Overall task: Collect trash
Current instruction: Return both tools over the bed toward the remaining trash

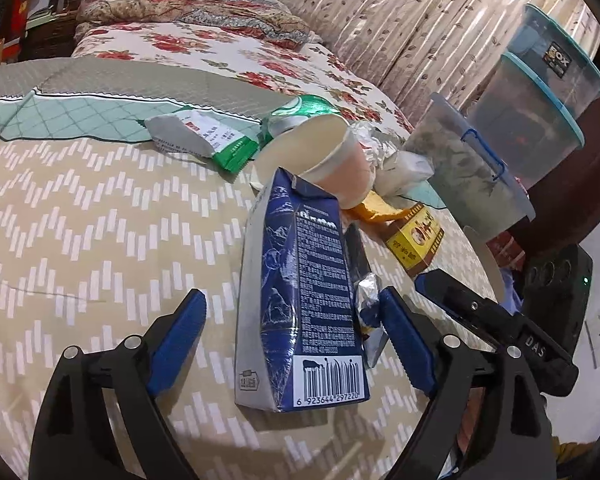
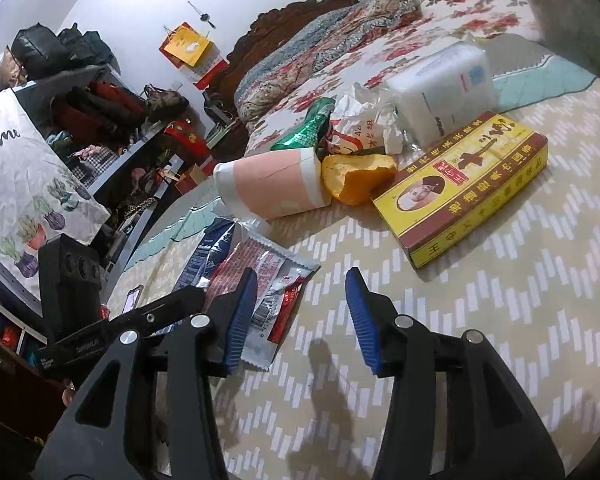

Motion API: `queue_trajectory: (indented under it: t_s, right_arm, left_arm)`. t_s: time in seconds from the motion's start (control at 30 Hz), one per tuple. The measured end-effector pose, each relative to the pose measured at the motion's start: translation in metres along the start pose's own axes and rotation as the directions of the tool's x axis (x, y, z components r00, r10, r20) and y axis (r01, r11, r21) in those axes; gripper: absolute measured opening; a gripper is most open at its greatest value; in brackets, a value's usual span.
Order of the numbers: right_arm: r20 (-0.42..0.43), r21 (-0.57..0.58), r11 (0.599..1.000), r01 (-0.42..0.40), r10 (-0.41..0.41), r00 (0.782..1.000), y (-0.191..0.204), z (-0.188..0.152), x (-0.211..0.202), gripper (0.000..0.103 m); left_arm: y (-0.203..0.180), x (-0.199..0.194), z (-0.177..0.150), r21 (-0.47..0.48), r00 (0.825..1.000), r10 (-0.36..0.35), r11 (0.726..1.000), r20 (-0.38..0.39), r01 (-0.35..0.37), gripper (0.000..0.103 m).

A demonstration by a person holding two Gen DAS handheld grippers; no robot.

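Observation:
A blue drink carton (image 1: 300, 300) lies on the beige zigzag bedspread (image 1: 100, 220) between the fingers of my left gripper (image 1: 294, 300), which is open with a gap on each side. A foil scrap (image 1: 370, 300) rests by its right finger. Behind lie a pink paper cup (image 1: 332, 160), a green-white wrapper (image 1: 216, 140) and a yellow box (image 1: 416, 240). My right gripper (image 2: 300, 276) is open above the bedspread; its left finger overlaps a red-silver wrapper (image 2: 260, 276). Ahead lie the cup (image 2: 272, 188), an orange scrap (image 2: 356, 178), the yellow box (image 2: 468, 188) and crumpled paper (image 2: 360, 120).
Clear storage bins (image 1: 540, 120) and a grey lidded bin (image 1: 468, 176) stand off the bed's right side. A green can (image 2: 308, 128) and a tissue pack (image 2: 440, 92) lie behind the pile. Floral pillows (image 1: 180, 8) fill the bed's head. Cluttered shelves (image 2: 112, 120) and a printed tote (image 2: 20, 184) stand beside the bed.

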State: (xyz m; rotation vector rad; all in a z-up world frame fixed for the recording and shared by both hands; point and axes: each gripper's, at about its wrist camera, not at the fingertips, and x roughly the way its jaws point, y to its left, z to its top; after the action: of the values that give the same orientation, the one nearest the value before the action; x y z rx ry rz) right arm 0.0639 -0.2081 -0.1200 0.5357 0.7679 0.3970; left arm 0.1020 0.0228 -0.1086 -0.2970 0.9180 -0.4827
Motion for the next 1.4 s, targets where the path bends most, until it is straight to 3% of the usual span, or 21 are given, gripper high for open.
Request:
queue_trajectory:
  t_s: [0.43,0.83,1.4]
  right_arm:
    - [-0.014,-0.005,0.999,0.054,-0.054,0.998,0.0,0.0,0.006,0.052]
    - [-0.012,-0.021,0.996,0.081,-0.081,0.997,0.004,0.0,0.01,0.053]
    - [0.008,-0.041,0.996,0.082,-0.082,0.997,0.007,-0.002,0.005,0.053]
  left_arm:
    - [0.007,-0.008,-0.002,-0.044,0.997,-0.061,0.997,0.046,0.063,0.088]
    - [-0.002,-0.015,-0.005,0.003,0.996,-0.033,0.999,0.081,0.033,0.088]
    - [-0.001,-0.014,-0.006,-0.006,0.996,-0.02,1.0,0.083,0.02,0.088]
